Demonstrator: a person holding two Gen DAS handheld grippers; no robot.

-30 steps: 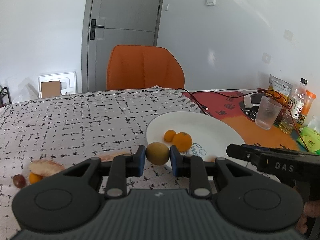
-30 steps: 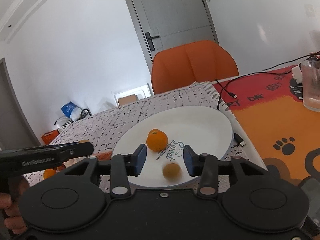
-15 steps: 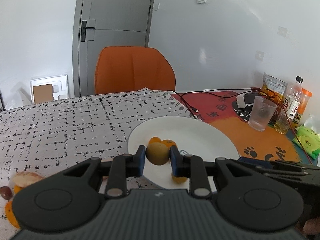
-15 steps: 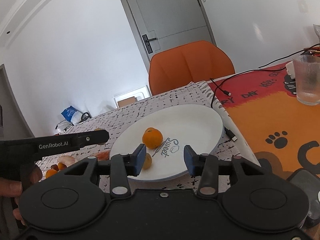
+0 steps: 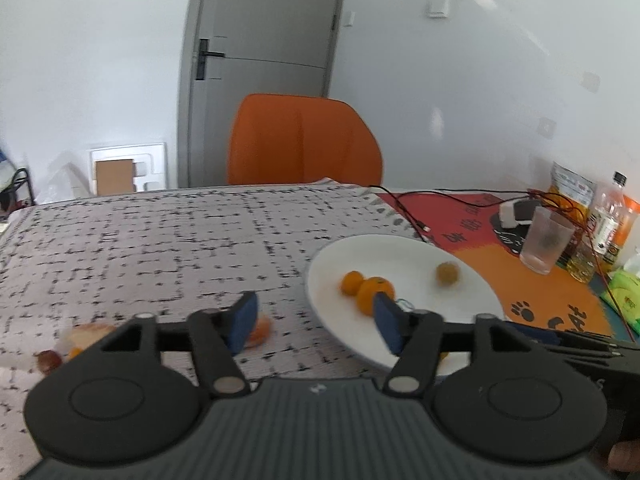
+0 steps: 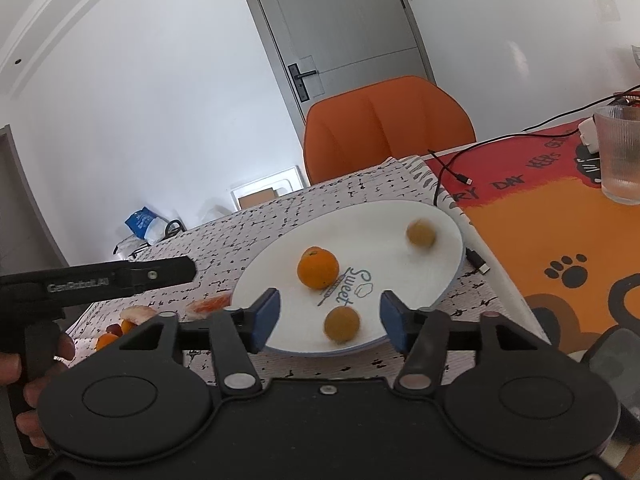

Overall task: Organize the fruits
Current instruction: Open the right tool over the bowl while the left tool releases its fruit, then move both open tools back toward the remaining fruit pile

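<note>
Here the left tool (image 5: 314, 322) stands wide apart with nothing between its blue pads, hovering over the patterned cloth just short of the white plate (image 5: 472, 312). The right tool (image 6: 328, 322) is likewise spread wide and empty, poised above the plate's near rim.

The plate is plainly the collecting spot. In the right wrist view it carries a bright orange (image 6: 318, 267) near its middle beside the printed "Sweet" lettering, a duller yellow-brown fruit (image 6: 341, 324) close to the near edge, and another yellow-brown fruit (image 6: 420, 233) toward the far right edge. Both of the duller fruits look smeared, so they may be rolling, which a shallow, smooth plate would allow; one could reach the rim. The left wrist view adds a smaller orange fruit (image 5: 351, 282) touching the bigger orange on its left.

Several pieces lie outside the plate, on the cloth to its left: a reddish-orange piece (image 6: 210, 303) just beside the rim, a pale peach-like piece (image 6: 137, 313) farther off, and small orange and dark red fruits (image 6: 107, 338) beyond it, partly hidden by the left tool's body. These are probably what remains to be gathered, so the task seems somewhere past its start but not near done.

With both tools empty, the left one sits nearer the loose pieces and looks the natural choice for the next pick. The soft pieces would likely call for a gentle squeeze.

A clear glass (image 6: 618, 152) and a cable (image 6: 452, 168) lie on the orange mat, well apart from the fruit.
</note>
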